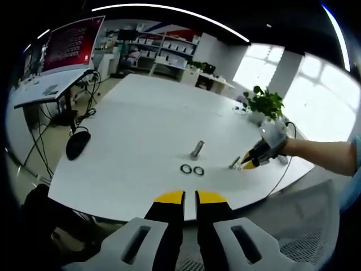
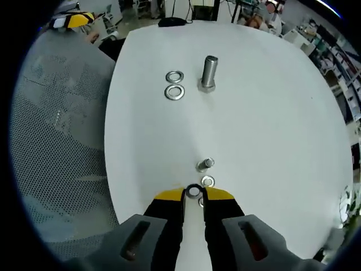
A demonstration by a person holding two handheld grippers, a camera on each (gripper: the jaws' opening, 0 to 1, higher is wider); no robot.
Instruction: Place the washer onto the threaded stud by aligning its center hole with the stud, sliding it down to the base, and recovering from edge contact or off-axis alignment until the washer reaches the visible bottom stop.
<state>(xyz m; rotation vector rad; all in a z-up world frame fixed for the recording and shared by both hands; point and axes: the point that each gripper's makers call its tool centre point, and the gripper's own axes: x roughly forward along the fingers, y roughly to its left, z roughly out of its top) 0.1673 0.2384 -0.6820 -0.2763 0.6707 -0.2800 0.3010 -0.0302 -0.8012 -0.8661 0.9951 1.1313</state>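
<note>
Washer point(image 2: 193, 191) sits clamped between the tips of the right hand-held gripper point(image 2: 193, 193), just short of the small stud point(image 2: 205, 164), low over the worktop point(image 2: 271, 130), judged ready for alignment. It appears as a thin, bright metal ring with an open centre. A second small washer point(image 2: 208, 181) lies beside the stud. The large bolt point(image 2: 208, 73) and two large washers point(image 2: 174, 84) stand well beyond the stud. The left hand-held gripper point(image 1: 190, 197) hangs back off the worktop edge, tips narrow, holding nothing.
</note>
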